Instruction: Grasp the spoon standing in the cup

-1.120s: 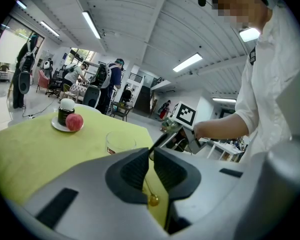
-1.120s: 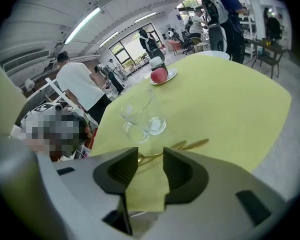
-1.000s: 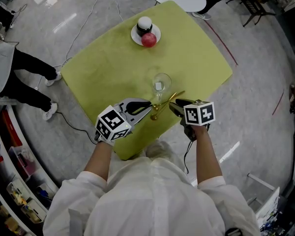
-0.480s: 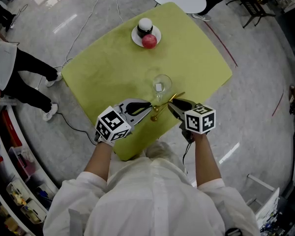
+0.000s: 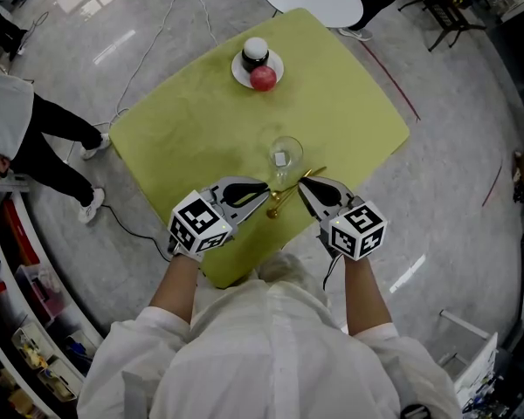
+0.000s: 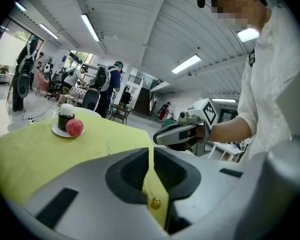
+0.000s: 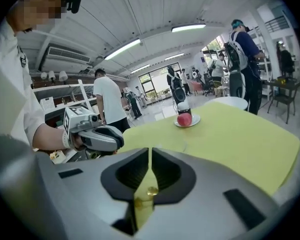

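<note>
Gold spoon (image 5: 278, 204) slanted overhead, knob (image 6: 153, 202) between jaws

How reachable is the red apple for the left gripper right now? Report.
Probably yes: bare green table lies between the left gripper and the apple; the glass stands beside that line.

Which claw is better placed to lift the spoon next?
Right, probably. The right claw has just been closing on the gold spoon beside the glass cup; the left claw is shut and holds nothing.

Gold spoon (image 5: 290, 192), yellow-green table (image 5: 201, 120)
</note>
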`<state>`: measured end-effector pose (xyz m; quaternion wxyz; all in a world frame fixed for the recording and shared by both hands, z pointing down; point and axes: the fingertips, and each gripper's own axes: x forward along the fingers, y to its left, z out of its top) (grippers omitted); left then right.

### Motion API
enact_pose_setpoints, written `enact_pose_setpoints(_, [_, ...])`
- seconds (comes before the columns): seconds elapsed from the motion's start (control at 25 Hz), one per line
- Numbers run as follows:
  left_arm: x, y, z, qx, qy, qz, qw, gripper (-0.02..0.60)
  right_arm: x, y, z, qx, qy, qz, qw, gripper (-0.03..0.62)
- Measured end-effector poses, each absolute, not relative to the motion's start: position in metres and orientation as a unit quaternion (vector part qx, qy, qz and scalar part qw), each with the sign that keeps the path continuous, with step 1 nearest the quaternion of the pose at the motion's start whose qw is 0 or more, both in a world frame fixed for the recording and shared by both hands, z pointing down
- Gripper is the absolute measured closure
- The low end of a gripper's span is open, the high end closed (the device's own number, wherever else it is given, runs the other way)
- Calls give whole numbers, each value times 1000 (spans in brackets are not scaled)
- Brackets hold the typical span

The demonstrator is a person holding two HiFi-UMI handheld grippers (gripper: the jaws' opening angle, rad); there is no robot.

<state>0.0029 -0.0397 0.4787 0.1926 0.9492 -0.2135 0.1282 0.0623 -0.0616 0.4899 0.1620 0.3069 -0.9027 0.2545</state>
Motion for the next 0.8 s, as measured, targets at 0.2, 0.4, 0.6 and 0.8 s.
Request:
enact_pose_setpoints(0.2, [2,-41,475,950,-214,124,189,548,61,-59,475,316,-909,224,154,577])
enact_pose_setpoints(0.4, [1,-44,467,952,-212,119,184,548,59,-57,460,323,-916,183,153,583])
enact_pose_setpoints(0.6, [3,-41,457,957,-204,119,171,548,62,-56,442,328,-920,164,134,586])
enact_pose_setpoints(0.8, [3,-39,442,961,-200,115,155,549,66,-55,427,339,-921,155,111,589])
